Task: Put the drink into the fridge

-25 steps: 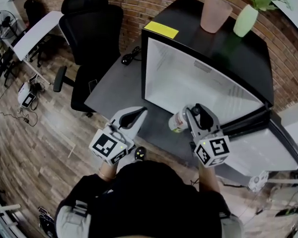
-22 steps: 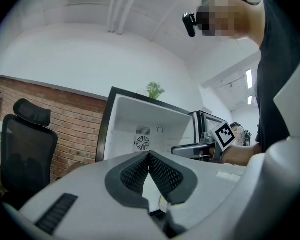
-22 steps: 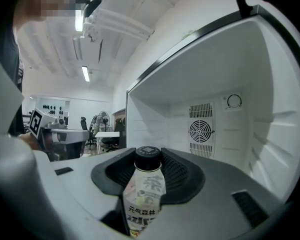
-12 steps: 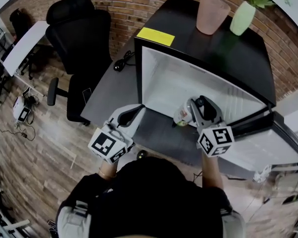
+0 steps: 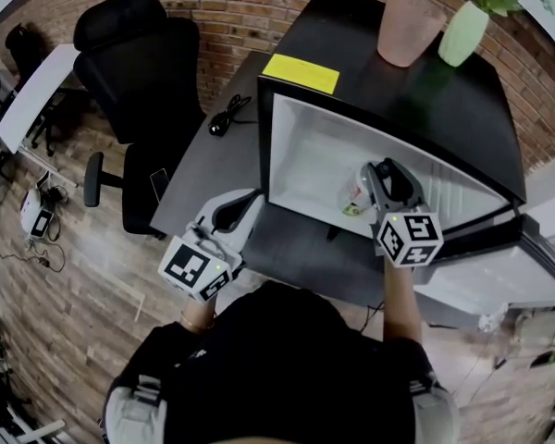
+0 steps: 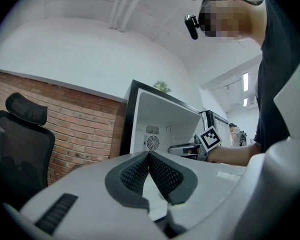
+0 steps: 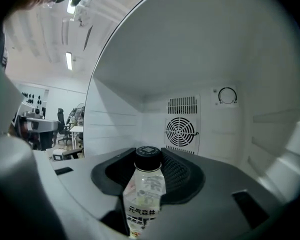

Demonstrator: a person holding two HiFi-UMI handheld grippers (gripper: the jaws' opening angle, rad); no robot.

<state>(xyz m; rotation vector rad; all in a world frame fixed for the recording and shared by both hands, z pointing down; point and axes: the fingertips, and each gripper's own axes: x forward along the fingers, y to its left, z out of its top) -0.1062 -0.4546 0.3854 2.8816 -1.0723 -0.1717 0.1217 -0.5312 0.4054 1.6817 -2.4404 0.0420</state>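
Nearest to the person, the left tool (image 6: pixel 149 156) hangs over the front of the tabletop (image 5: pixel 213 165), outside the fridge (image 5: pixel 291 86). Its jaws are pressed together with nothing between them. Further in, the right tool (image 5: pixel 380 178) is clenched on the drink bottle (image 7: pixel 146 194), which stands upright between the pads with the black cap on top, so its long axis is vertical. This tool points almost level into the open fridge, and the bottle is already just inside the opening. The right hand is clearly the nearer one. I judge that the bottle must go down onto the fridge floor. That floor is hidden under the tool body, and the bottle's base is cut off, so I cannot tell if it touches. Farthest is the round fan grille (image 7: pixel 180 131) on the back wall.
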